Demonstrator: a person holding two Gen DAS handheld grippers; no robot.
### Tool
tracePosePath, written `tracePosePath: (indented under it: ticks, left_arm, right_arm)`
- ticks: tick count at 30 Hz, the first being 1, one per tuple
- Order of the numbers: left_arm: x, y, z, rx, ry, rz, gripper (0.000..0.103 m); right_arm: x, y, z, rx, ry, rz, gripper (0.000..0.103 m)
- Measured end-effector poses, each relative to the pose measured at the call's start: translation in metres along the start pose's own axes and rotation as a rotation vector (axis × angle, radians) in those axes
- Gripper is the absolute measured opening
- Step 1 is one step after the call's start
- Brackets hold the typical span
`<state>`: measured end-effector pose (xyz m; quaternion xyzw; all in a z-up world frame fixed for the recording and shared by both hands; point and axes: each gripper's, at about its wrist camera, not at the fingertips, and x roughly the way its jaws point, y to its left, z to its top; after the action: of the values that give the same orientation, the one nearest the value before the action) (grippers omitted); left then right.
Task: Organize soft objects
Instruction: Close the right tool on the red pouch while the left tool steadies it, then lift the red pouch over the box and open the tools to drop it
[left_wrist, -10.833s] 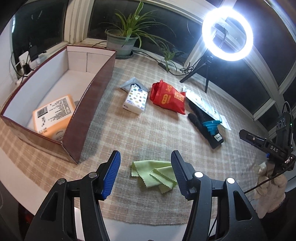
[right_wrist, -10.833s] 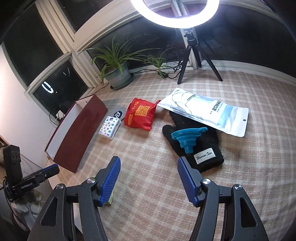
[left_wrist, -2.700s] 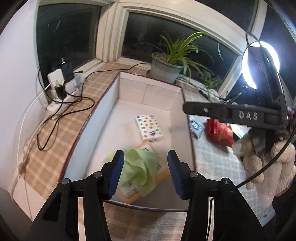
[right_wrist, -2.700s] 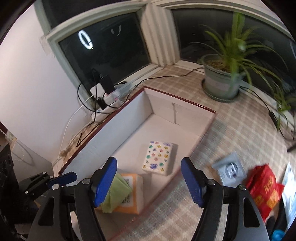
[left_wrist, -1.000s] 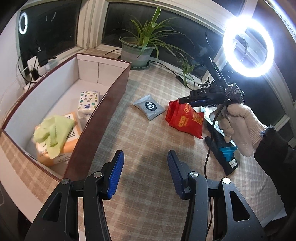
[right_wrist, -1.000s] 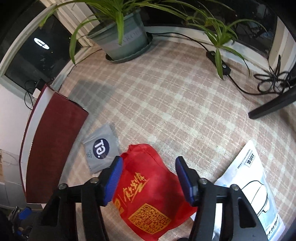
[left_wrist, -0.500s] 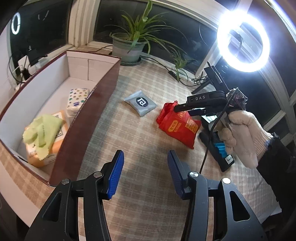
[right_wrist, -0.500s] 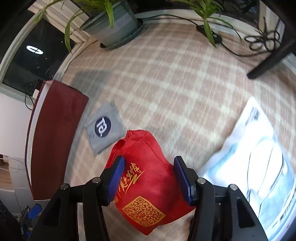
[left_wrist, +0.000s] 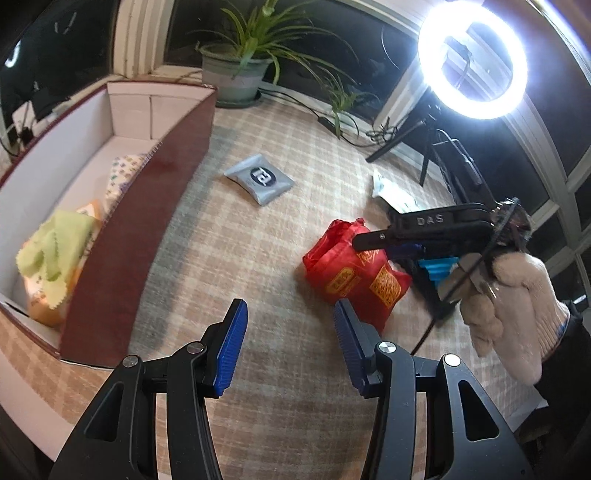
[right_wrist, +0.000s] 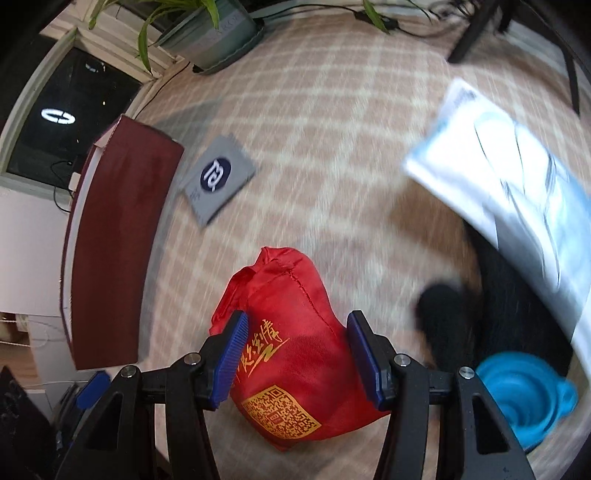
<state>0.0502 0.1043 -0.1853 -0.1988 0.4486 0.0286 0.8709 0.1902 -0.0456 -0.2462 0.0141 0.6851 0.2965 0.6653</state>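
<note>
Checked cloth (left_wrist: 280, 229) covers the whole work surface, running back to dark windows, a potted plant (left_wrist: 236, 70) and a glowing ring light (left_wrist: 472, 59) on a tripod. Much of the right wrist view is smeared by blur, so the print on the white plastic pouch (right_wrist: 517, 170) cannot be read, and the pouch runs off the right edge. A black glove (right_wrist: 495, 295) lies partly under that pouch, with a blue funnel (right_wrist: 532, 391) resting on it, cut off at the lower right.

The red bag (right_wrist: 291, 362) lies on the cloth, and the right gripper (right_wrist: 295, 354) hangs over it with its fingers apart, one on each side of the bag; whether the pads touch the fabric cannot be told. In the left wrist view a gloved hand (left_wrist: 509, 302) holds this gripper, whose body hides part of the bag and most of the funnel.

The left gripper (left_wrist: 290, 347) stands with fingers apart over bare cloth, nothing between them. A grey packet (left_wrist: 258, 179) lies flat between the red bag and the open box (left_wrist: 162, 192). Inside the box, the near wall hides part of a green cloth (left_wrist: 55, 243), an orange pack (left_wrist: 44, 299) beneath it and a dotted tissue pack (left_wrist: 122, 173).
</note>
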Motion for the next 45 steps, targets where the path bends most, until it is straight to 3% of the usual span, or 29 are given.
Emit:
tracePosePath:
  ticks: [11,18,24,28,31,45]
  left_arm:
    - [0.023,-0.008,-0.019,0.024,0.110,-0.115,0.048]
    - [0.053,-0.007,-0.016,0.006,0.185,-0.222,0.048]
    - [0.082,-0.007,-0.017,0.003,0.249,-0.239,0.048]
    - [0.087,-0.007,-0.016,0.002,0.245,-0.263,0.047]
    - [0.086,-0.008,-0.016,0.025,0.240,-0.269,0.037]
    - [0.074,-0.017,-0.014,0.079,0.216,-0.292,0.034]
  right_arm:
    - [-0.005,-0.008,-0.053,0.018,0.036,0.123,0.052]
    - [-0.004,-0.003,-0.063,-0.017,0.009,0.175,0.052]
    - [0.003,-0.010,-0.070,0.007,0.003,0.187,0.052]
    - [0.003,-0.011,-0.073,0.011,-0.019,0.192,0.052]
    - [0.002,-0.011,-0.074,0.014,-0.028,0.193,0.051]
    - [-0.009,0.000,-0.083,0.010,-0.077,0.172,0.046]
